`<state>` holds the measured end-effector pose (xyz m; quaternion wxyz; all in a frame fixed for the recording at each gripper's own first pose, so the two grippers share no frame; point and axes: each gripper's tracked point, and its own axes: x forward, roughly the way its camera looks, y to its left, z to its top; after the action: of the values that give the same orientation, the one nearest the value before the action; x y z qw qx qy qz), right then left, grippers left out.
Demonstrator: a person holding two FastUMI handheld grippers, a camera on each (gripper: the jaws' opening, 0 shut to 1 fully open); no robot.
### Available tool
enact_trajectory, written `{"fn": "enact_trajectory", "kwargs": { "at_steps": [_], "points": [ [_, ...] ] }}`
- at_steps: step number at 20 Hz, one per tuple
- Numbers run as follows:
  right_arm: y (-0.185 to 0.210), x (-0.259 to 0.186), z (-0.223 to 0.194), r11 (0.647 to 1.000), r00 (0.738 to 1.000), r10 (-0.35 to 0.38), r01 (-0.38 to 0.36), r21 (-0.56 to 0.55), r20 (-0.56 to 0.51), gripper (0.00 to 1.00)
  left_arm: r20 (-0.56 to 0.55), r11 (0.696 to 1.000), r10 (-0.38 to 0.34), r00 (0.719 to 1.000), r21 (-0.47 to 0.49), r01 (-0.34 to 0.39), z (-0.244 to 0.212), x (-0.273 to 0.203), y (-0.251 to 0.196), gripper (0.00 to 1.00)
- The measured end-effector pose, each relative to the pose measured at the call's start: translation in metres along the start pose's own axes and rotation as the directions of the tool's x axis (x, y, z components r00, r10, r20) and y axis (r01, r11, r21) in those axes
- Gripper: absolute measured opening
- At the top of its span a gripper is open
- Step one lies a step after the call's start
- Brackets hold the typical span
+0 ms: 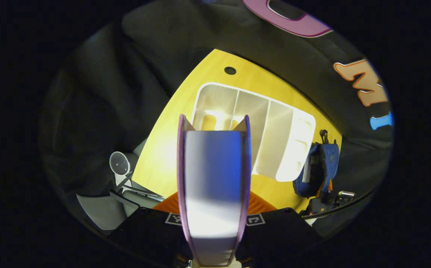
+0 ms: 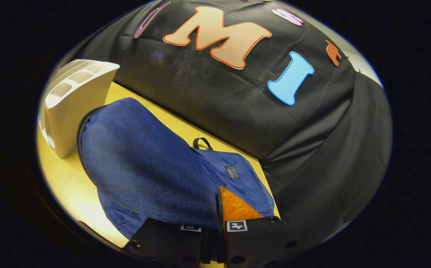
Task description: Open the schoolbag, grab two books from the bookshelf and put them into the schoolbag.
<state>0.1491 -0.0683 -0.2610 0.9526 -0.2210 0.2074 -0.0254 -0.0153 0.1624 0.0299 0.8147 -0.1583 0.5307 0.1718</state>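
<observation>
While left hand-held gripper (image 1: 214, 178) clamps a book (image 1: 211, 186), right hand-held gripper (image 2: 219, 208) pinches schoolbag (image 2: 144, 175) flap.

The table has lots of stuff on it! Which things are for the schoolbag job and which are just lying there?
For the job:
book, held in the left tongs
bookshelf
schoolbag, its flap pinched by the right tongs

Just lying about:
clear cup
table
hole in the table
</observation>
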Motion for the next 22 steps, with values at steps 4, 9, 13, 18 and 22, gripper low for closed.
{"fn": "enact_trajectory", "kwargs": {
  "at_steps": [4,9,13,18,22],
  "points": [
    [-0.002,-0.001,0.001,1.0,1.0,0.018,-0.018,-0.003,0.006,0.07,0.081,0.996,-0.031,0.996,0.08,0.024,-0.005,-0.041,-0.037,0.41],
    [-0.006,-0.002,0.001,0.999,0.999,0.033,-0.033,0.031,0.011,0.07,0.092,0.981,-0.15,0.984,0.14,0.136,-0.035,-0.051,-0.104,0.41],
    [-0.008,-0.002,0.002,0.998,0.999,0.048,-0.049,0.05,0.017,0.07,0.039,0.934,-0.329,0.943,0.156,0.32,-0.059,-0.033,-0.175,0.41],
    [-0.013,-0.004,0.006,0.995,0.998,0.064,-0.066,0.081,0.023,0.07,-0.019,0.859,-0.502,0.865,0.102,0.501,-0.076,0.016,-0.254,0.41],
    [-0.02,-0.003,0.009,0.987,0.997,0.07,-0.072,0.141,0.02,0.07,-0.019,0.829,-0.554,0.832,0.079,0.554,-0.085,0.065,-0.29,0.4]
  ]
}}
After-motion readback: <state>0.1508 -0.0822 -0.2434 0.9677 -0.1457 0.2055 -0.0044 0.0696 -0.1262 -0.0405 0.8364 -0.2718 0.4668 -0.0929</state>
